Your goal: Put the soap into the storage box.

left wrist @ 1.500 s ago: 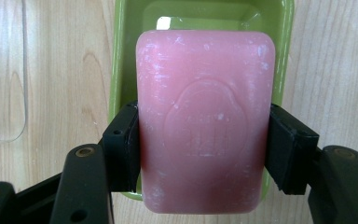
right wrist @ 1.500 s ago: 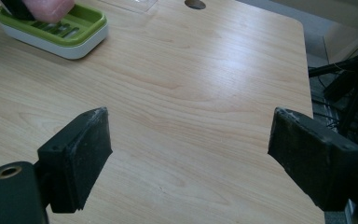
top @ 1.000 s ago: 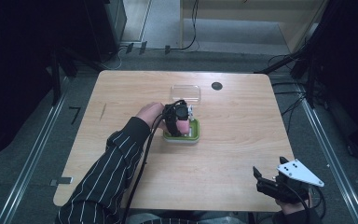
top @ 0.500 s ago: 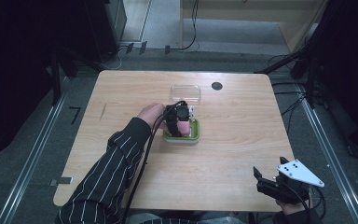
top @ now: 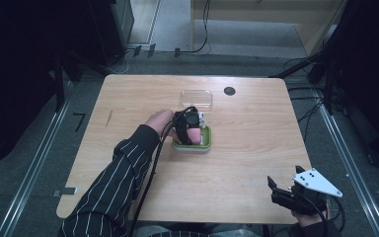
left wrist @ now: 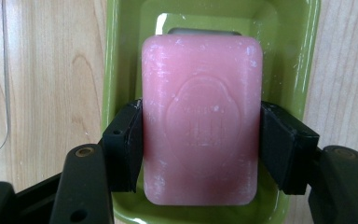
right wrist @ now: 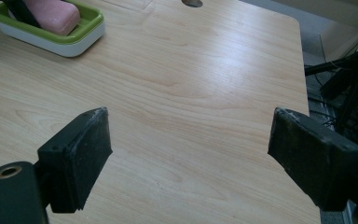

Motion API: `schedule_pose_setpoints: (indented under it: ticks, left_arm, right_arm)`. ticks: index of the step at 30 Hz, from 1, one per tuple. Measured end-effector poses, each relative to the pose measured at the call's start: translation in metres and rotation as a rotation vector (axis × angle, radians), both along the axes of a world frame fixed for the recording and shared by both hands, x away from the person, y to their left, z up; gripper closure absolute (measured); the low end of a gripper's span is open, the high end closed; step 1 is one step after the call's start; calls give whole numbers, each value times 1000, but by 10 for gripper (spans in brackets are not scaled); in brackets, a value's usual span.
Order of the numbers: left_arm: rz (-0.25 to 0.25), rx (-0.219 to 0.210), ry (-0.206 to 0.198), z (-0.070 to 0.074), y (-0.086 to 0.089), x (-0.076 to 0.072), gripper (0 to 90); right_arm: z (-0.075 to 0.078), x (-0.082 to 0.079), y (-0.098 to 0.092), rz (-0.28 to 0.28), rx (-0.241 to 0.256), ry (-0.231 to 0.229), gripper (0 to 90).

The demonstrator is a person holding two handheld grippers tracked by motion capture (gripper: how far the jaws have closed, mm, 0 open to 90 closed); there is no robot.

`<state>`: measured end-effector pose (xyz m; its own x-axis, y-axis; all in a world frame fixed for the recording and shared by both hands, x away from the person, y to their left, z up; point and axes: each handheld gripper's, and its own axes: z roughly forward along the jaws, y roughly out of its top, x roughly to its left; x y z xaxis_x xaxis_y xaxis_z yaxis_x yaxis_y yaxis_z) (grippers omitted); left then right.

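A pink bar of soap [left wrist: 201, 116] lies in a green soap dish [left wrist: 121, 56] with a white base. My left gripper [left wrist: 200, 144] is shut on the soap, one black pad pressed on each long side. From above, the left gripper [top: 191, 129] hangs over the green dish [top: 206, 144] near the table's middle, and the pink soap [top: 195, 135] peeks out under it. My right gripper [top: 282, 190] stands open at the table's front right edge, holding nothing. In the right gripper view the dish [right wrist: 51, 39] and soap [right wrist: 53, 16] sit far left, beyond the right gripper [right wrist: 189, 149].
A clear plastic lid [top: 196, 98] lies just behind the dish. A round dark grommet [top: 229, 91] sits in the tabletop at the back. Cables trail from the left gripper along a striped sleeve [top: 113, 187]. Dark floor and rails surround the table.
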<state>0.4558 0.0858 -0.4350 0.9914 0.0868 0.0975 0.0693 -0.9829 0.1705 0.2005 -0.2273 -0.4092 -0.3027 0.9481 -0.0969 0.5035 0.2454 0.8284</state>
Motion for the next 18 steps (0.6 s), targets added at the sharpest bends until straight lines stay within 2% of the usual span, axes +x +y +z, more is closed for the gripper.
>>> schedule_pose_setpoints:
  ticks: [13, 18]
  left_arm:
    - [3, -15, 5, 1, 3, 1, 383]
    - [2, -38, 1, 4, 4, 1, 373]
  right_arm:
    - [0, 0, 0, -1, 0, -1, 135]
    - [0, 0, 0, -1, 1, -1, 134]
